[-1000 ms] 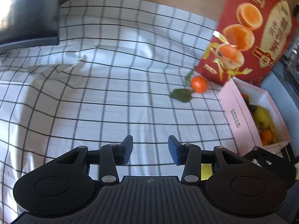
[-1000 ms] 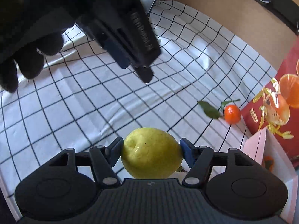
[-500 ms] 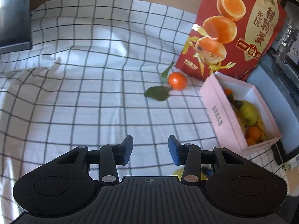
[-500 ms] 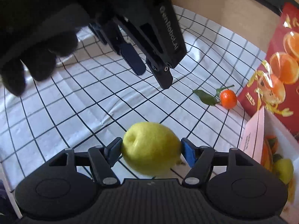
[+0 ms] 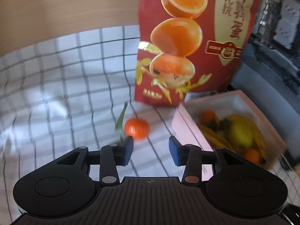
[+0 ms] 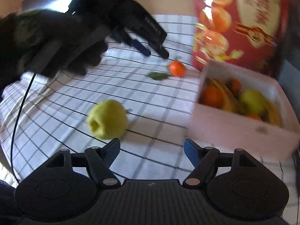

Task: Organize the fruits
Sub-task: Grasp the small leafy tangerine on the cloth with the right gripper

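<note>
The yellow-green fruit (image 6: 107, 119), a lemon or quince by its look, lay on the checked tablecloth (image 6: 150, 101), just beyond the left fingertip of my right gripper (image 6: 151, 146) and outside the gap. That gripper's jaws had just been opening and stood wide apart with only cloth between them. To the right, near the fruit, stood the pink box (image 6: 234, 129), which held bananas, small oranges and a second yellow-green fruit. Farther off, a tangerine (image 6: 177, 68) with a loose green leaf (image 6: 157, 76) beside it lay on the cloth, close to the foot of the red carton (image 6: 243, 28) that stood behind the box. My left gripper (image 5: 151, 150) was parted too and held nothing; the tangerine (image 5: 137, 128) lay just past its left fingertip. In the right wrist view my gloved left hand (image 6: 46, 43) carried that gripper above the cloth.
</note>
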Motion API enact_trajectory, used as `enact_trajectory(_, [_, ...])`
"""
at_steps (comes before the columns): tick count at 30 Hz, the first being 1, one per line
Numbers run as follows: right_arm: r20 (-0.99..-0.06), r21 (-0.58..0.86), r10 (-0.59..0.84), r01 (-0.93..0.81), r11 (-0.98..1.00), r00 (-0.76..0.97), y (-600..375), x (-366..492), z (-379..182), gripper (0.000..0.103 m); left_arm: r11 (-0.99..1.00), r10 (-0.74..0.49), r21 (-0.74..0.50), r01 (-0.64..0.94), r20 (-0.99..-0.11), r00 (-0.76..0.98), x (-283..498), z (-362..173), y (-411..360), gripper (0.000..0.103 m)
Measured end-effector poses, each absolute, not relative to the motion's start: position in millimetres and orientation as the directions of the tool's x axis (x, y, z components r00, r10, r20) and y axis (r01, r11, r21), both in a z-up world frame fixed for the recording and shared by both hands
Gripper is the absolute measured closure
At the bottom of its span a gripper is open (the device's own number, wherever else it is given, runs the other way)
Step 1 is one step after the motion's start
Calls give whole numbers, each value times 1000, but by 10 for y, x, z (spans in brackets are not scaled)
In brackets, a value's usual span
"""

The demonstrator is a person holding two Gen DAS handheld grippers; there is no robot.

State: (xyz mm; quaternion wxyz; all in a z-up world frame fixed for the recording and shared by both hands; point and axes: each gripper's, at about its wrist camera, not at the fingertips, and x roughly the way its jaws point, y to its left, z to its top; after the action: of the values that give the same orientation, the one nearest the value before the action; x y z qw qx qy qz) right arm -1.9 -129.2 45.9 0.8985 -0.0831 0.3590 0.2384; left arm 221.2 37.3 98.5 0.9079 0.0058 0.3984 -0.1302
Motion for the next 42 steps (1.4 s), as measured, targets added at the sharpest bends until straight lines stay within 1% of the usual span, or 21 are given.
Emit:
enact_trajectory(3, [-703,27,325,-433,901,633,-1435,-36,422,27,974,-177,-40,223,-749,638,2554,804,258,57])
enact_trajectory(5, [-708,12,291,-402,916,643,-1516,-80,425,27,979,-152,-29,202,-765,626,2708,663,237,57])
enact_trajectory(7, [-716,-9,254,-372,928,651,-1593,-109,414,27,984,-113,-4,176,-779,617,2812,541,220,53])
enact_trajectory(9, [-723,-12,226,-339,941,653,-1677,-137,408,27,986,-71,36,161,-790,609,2860,448,208,52])
enact_trajectory(12, [-728,-9,195,-293,956,657,-1814,-144,403,27,987,-87,5,162,-826,557,2909,318,294,53])
enact_trajectory(13, [-729,-6,187,-279,960,659,-1850,-152,401,27,987,-100,-9,163,-822,560,2904,309,323,54])
enact_trajectory(14, [-729,-1,182,-266,964,660,-1882,-159,401,27,986,-118,-28,165,-819,562,2890,320,367,58])
enact_trajectory(16, [-728,9,181,-255,967,661,-1918,-161,402,27,987,-135,-57,152,-813,567,2838,376,444,60])
enact_trajectory(17, [-727,13,185,-256,967,661,-1929,-152,406,27,987,-144,-76,141,-800,582,2764,435,498,68])
enact_trajectory(18, [-727,15,189,-260,966,660,-1913,-143,406,27,987,-152,-89,135,-788,597,2689,494,541,90])
enact_trajectory(22, [-721,30,233,-306,952,653,-1828,-90,400,27,975,-219,-180,127,-741,634,2180,734,743,88])
enact_trajectory(26, [-724,57,294,-371,927,624,-1694,-13,346,27,975,-213,-198,96,-737,641,1643,828,902,88])
enact_trajectory(27, [-721,62,307,-383,921,621,-1666,8,353,27,974,-211,-211,79,-736,643,1532,833,938,86])
enact_trajectory(30, [-681,113,390,-438,892,619,-1600,97,519,27,961,-209,-276,-2,-735,644,1201,809,1178,85])
enact_trajectory(31, [-666,110,409,-461,881,624,-1567,140,602,27,954,-214,-297,-23,-737,642,1077,783,1231,85])
enact_trajectory(34, [-618,44,428,-514,857,660,-1408,342,889,27,941,-250,-338,-15,-725,642,812,761,1263,84])
enact_trajectory(35, [-617,26,418,-514,858,667,-1335,458,969,27,938,-261,-348,-9,-721,642,725,754,1261,83])
enact_trajectory(37, [-645,35,392,-487,873,656,-1169,790,1080,27,937,-258,-350,-17,-720,644,588,755,1281,83])
enact_trajectory(40, [-678,134,419,-459,878,604,-972,1387,1134,27,920,-275,-390,-44,-719,639,466,699,1360,83])
enact_trajectory(42, [-712,168,425,-453,876,558,-804,1762,1094,28,904,-295,-425,-55,-711,639,380,650,1436,83])
